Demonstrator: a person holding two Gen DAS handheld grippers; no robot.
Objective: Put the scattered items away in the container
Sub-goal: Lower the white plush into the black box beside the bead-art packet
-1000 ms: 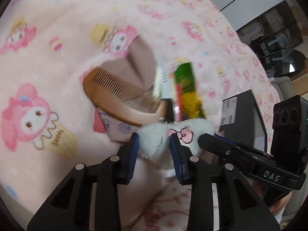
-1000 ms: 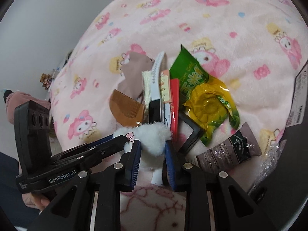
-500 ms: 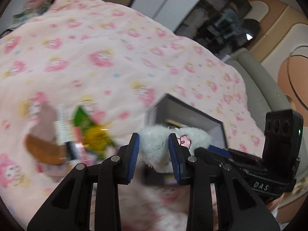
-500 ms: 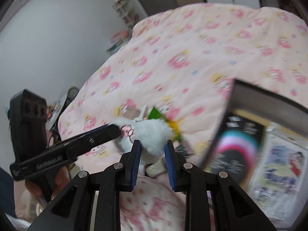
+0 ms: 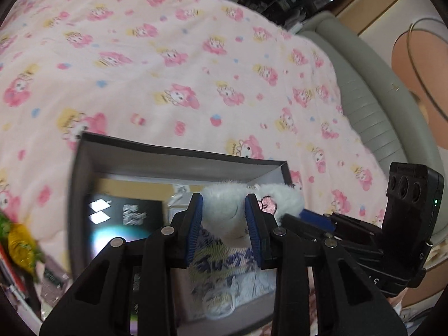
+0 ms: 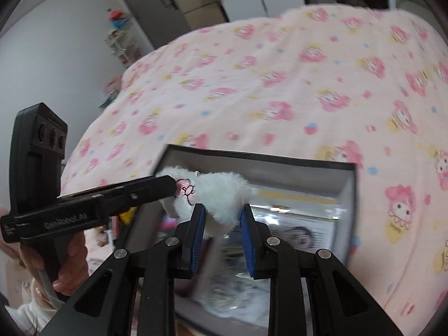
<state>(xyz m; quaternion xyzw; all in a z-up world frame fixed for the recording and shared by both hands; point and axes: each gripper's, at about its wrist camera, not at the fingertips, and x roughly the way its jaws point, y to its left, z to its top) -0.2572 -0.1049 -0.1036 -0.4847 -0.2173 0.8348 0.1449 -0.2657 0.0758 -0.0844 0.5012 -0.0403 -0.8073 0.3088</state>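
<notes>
A white fluffy plush toy with a pink embroidered mark is held by both grippers at once. My left gripper is shut on one end of it. My right gripper is shut on the other end. The toy hangs above the open dark cardboard box, which also shows in the right wrist view. The box holds printed packets and a clear plastic bag. The right gripper's body shows in the left wrist view; the left gripper's body shows in the right wrist view.
The box sits on a pink cartoon-print blanket. A yellow-green snack packet and other scattered items lie left of the box. A grey padded headboard runs along the right. A wall and cupboards stand beyond the bed.
Both grippers have carried the plush toy from the pile of scattered items rightward to above the open box. Both stay shut on it.
</notes>
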